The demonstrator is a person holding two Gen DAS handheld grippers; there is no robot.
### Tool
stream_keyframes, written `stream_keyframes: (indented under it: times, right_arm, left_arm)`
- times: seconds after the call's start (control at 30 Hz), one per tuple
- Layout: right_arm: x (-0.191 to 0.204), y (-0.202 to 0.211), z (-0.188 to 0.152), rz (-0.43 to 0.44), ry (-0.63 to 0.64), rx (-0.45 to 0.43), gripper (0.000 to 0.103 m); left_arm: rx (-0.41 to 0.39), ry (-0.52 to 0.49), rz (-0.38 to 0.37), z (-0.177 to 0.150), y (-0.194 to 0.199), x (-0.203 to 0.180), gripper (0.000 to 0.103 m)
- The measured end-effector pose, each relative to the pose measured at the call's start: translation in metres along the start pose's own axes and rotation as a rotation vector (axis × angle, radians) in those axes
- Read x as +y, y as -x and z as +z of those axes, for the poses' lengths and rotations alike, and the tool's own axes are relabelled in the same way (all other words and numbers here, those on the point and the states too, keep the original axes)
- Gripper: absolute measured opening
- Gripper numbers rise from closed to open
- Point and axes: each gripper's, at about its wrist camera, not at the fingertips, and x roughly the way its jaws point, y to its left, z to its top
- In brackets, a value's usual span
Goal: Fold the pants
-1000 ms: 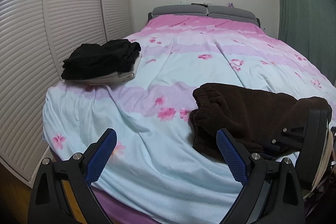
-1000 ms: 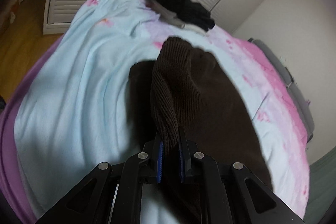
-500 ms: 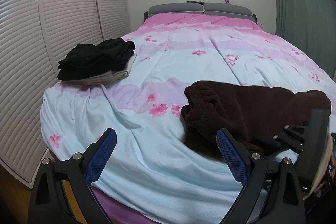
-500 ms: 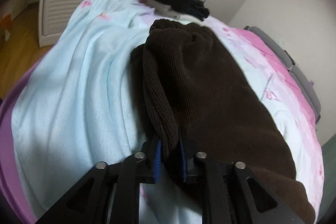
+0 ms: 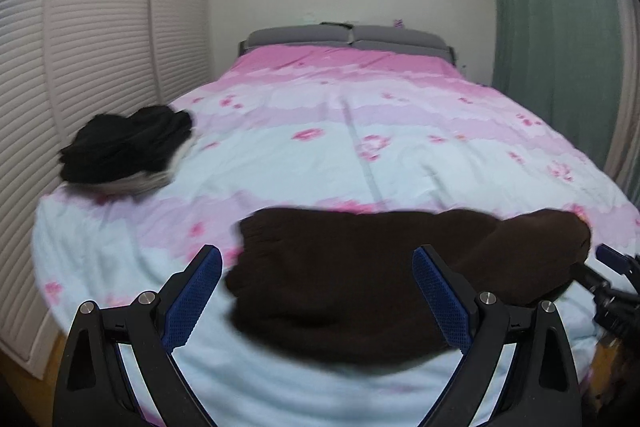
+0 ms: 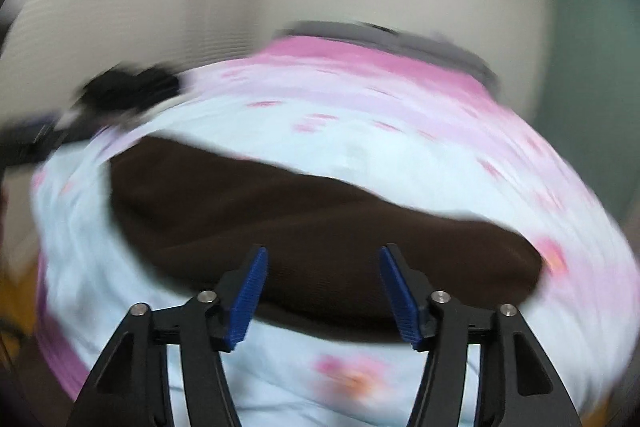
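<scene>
The right wrist view is smeared all over by motion: the flower print on the bed cover (image 6: 400, 155) runs into streaks, and the dark pile of clothes (image 6: 132, 89) at the far left is a shapeless smudge. The near edge of the brown pants (image 6: 320, 227) lies behind the gripper fingers (image 6: 248, 291). In the left wrist view the right gripper (image 5: 618, 287) is cut off by the right edge, and small items on the headboard (image 5: 344, 37) are too tiny to tell

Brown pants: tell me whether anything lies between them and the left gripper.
Nothing visible does. The brown pants lie on the quilt just past the open left gripper; the black clothes pile sits far off.
</scene>
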Motion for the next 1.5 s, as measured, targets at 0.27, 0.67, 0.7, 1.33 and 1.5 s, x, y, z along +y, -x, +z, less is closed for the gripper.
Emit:
stream_keyframes:
  times: [0.27, 0.67, 0.7, 1.33, 1.5]
  right_arm:
    - [-0.138, -0.006, -0.023, -0.124, -0.512, 0.061, 0.076]
    - [-0.224, -0.07, -0.068, 0.157, -1.025, 0.153, 0.052]
    - [-0.224, -0.074, -0.067, 0.163, -1.028, 0.161, 0.039]
    - [-0.243, -0.068, -0.066, 0.033, -0.851, 0.213, 0.02]
    - [-0.229, -0.051, -0.049, -0.058, -0.727, 0.21, 0.039]
  left_arm:
    - [-0.012, -0.068, -0.103, 0.009, -0.026, -0.089, 0.097]
    - [0.007, -0.106, -0.091, 0.012, -0.045, -0.123, 0.097]
    - [0.009, -0.105, -0.088, 0.012, -0.046, -0.123, 0.097]
    - [0.045, -0.121, -0.077, -0.006, -0.056, -0.117, 0.097]
    - [0.029, -0.124, -0.046, -0.008, -0.047, -0.1, 0.097]
